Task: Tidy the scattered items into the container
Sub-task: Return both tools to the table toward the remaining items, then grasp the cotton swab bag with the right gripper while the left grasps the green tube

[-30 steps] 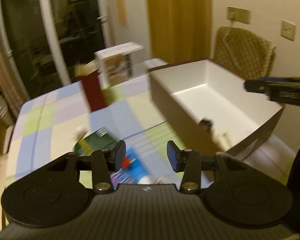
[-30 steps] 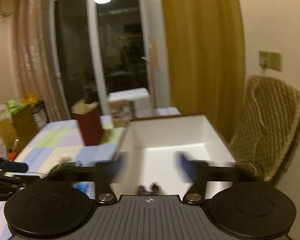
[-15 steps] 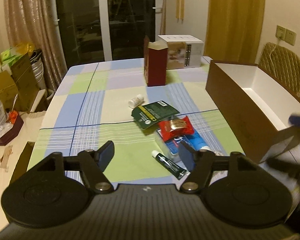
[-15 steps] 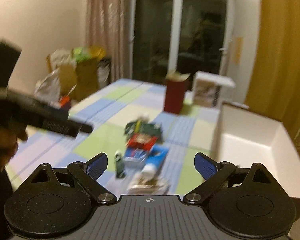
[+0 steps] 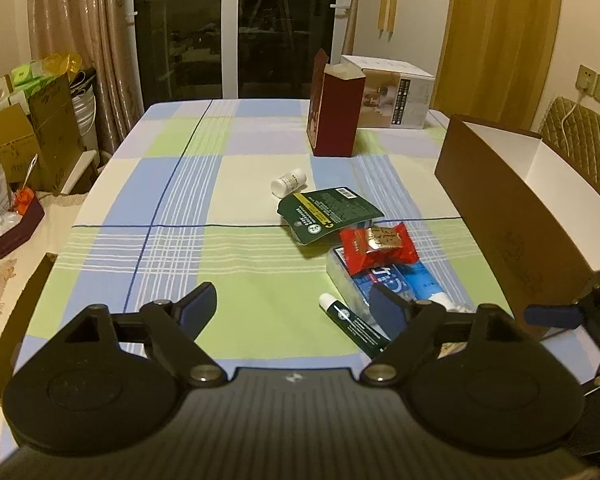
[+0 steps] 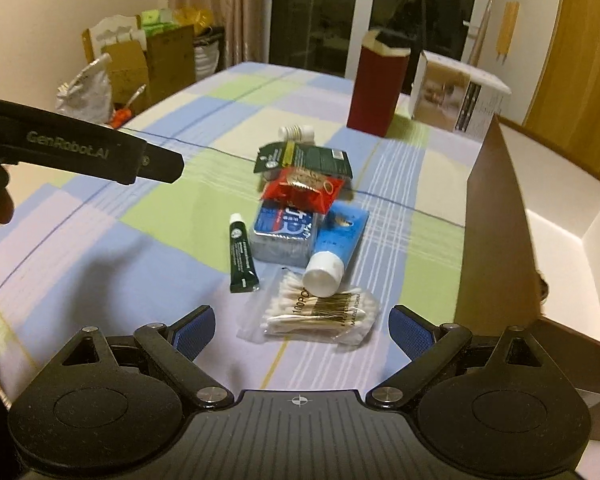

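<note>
My right gripper (image 6: 300,330) hangs wide open, empty. The cotton swab bag (image 6: 316,310) lies just ahead; the brown box (image 6: 496,216) stands to its right.

Both views have swung away from the open container (image 5: 512,216) and down onto the worktop (image 5: 180,208). The left hand-held gripper (image 5: 292,308), narrowly parted a second ago, is opening with nothing between its jaws. The right hand-held gripper (image 6: 300,326) now stands spread above the bag of cotton swabs (image 6: 320,312), beside the scattered pile.
</note>
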The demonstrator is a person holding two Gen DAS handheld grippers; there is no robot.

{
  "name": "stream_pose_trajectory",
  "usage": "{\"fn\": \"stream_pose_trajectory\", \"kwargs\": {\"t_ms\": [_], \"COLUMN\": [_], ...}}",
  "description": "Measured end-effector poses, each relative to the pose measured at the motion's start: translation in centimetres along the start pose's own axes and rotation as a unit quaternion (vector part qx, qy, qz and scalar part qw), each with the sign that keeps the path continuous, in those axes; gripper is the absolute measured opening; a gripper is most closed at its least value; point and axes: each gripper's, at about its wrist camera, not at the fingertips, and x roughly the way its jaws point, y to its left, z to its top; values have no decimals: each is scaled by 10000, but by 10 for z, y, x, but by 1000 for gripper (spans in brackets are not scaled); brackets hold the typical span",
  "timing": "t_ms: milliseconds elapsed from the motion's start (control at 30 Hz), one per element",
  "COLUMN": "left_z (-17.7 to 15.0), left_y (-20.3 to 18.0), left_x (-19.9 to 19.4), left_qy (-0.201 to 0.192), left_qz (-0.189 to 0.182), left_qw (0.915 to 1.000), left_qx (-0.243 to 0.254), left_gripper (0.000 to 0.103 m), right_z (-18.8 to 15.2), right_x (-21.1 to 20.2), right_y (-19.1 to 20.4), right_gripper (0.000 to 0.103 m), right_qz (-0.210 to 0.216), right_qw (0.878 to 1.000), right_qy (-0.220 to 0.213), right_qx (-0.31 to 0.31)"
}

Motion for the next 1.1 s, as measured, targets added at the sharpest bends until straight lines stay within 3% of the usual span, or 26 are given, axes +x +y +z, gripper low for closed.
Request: {"fn": "stream_pose_trajectory", "kwargs": {"t_ms": [367,800,833,933,1100], "left_z": [-15,-23,-23,-23,-23], "left_y": [8,5,4,0,-4], "left_x": [28,40,40,42,45], "left_qy": [273,426,434,441,465], "left_qz": [-96,-188,-197,-239,-283], "left_qw": [9995,9987,9987,9987,9985], "left_qx": [-160,-183,-155,-61,29], "left_gripper": [80,80,80,80,80], "right_z": [2,-3,-3,-2,-2], "right_x": [50,62,61,60,55], "right_y": [-13,-18,-19,-18,-17], "right_gripper": [98,98,88,79,73], "right_qz": [-259,-262,-250,-190,-198], "right_qw": [9975,9960,9959,9964,9965], "right_qy": [365,387,380,369,368], "right_qx": [540,766,776,744,718]}}
